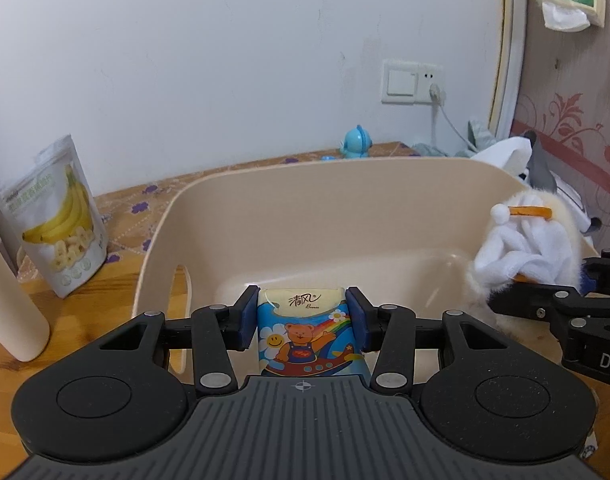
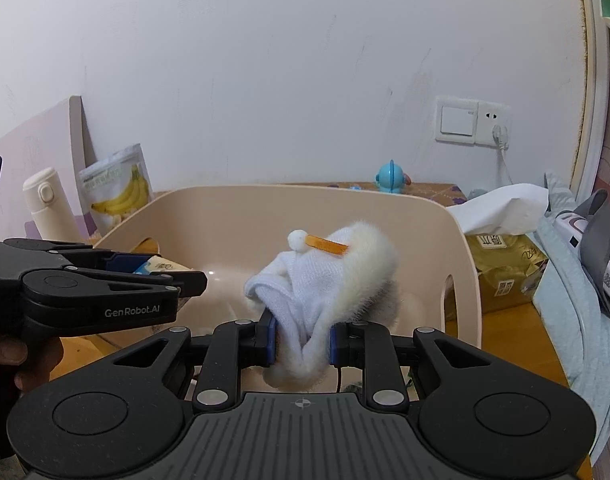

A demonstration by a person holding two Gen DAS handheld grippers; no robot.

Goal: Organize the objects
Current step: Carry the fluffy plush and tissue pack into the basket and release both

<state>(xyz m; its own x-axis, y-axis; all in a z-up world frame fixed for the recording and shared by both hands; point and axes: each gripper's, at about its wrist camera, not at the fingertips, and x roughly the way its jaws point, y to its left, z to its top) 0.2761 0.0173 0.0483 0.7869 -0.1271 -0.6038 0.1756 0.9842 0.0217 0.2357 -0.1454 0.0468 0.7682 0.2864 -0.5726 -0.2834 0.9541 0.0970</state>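
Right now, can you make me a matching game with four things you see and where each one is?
Things:
1. tissue pack
2. fluffy white toy
3. banana chips bag
4. little blue toy

Places:
A. standing on the table left of the beige basket
B. far back on the table by the wall
C. held in the left gripper
D. held in the right gripper

Pairs: 1-C, 2-D, 3-A, 4-B
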